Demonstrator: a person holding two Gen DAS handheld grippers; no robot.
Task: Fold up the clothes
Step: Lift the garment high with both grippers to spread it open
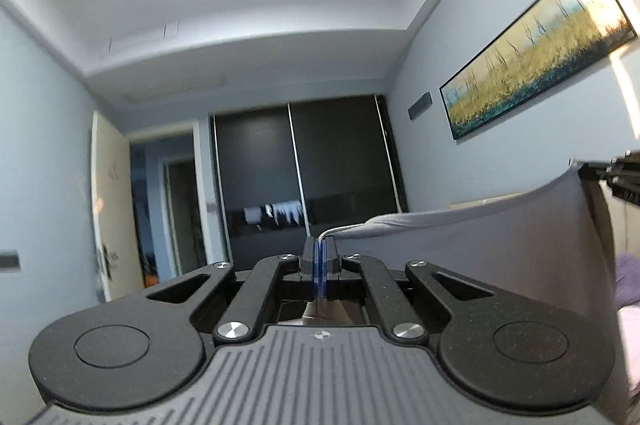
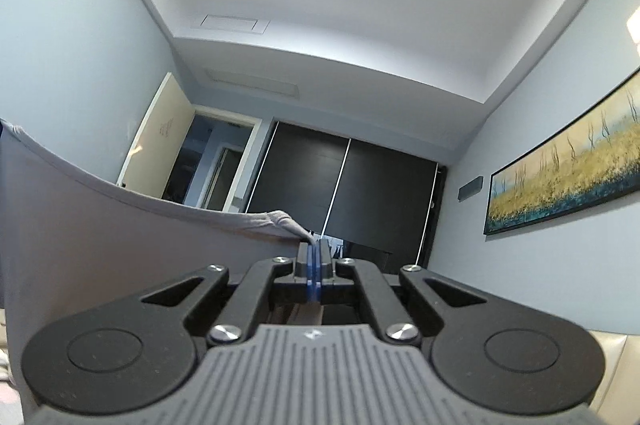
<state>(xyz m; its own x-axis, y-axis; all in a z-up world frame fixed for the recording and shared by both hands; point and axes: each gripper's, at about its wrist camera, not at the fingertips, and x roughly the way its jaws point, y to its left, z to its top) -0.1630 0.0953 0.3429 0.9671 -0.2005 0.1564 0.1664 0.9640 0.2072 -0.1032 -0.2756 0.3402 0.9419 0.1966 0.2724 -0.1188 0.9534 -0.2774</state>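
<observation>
Left gripper (image 1: 321, 257): jaws pressed together, pinching a corner of the grey cloth (image 1: 500, 225) between the blue pads; the cloth runs off to my right.
Right gripper (image 2: 314, 259): jaws likewise closed, clamped on another corner of the same cloth, which runs off to my left.
Cloth: held up in the air between my two grippers, its top edge sagging in a shallow curve from one to the other, the rest hanging below them. What sort of garment it is I cannot tell.
Surroundings: both grippers point up and forward at the dark wardrobe (image 1: 304, 165) and the ceiling; no bench or bed surface shows below the cloth, though something pink and purple (image 1: 628, 277) lies low to the right of my left gripper.
Stage: I judge this a lift-and-spread, which fits either shaking the cloth flat before a fold or carrying one edge over onto another.
Doing it well: keep both pinches firm, hold the grippers level, and draw them apart just enough to take out the sag without tugging a corner free.
</observation>
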